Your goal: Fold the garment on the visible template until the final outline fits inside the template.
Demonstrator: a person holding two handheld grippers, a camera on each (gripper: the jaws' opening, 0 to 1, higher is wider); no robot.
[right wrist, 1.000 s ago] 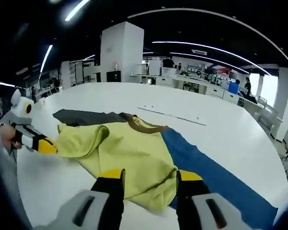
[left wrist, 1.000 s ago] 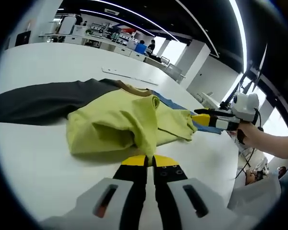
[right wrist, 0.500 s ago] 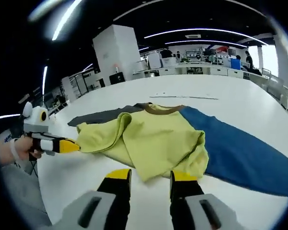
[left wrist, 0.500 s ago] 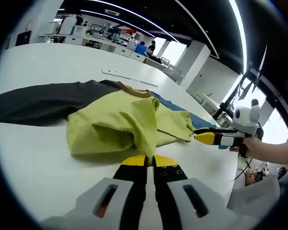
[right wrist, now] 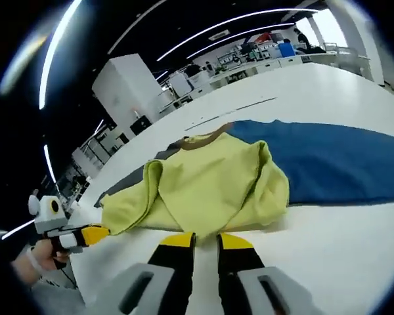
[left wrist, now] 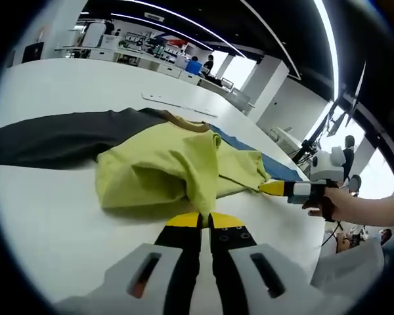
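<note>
Left tool [left wrist: 205, 221]: your jaws are pressed together, tips at the near edge of the garment [left wrist: 177, 167]; whether cloth is pinched cannot be told.
Right tool [right wrist: 205, 239]: your jaws stand slightly apart, tips just short of the hem, holding nothing.
Garment: bunched yellow-green, on the white table [left wrist: 46, 216], over a blue sheet [right wrist: 341, 164].

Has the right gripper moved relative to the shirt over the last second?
Yes. In the left gripper view, the right gripper has dropped from over the blue sleeve to the table beside the shirt's hem.
</note>
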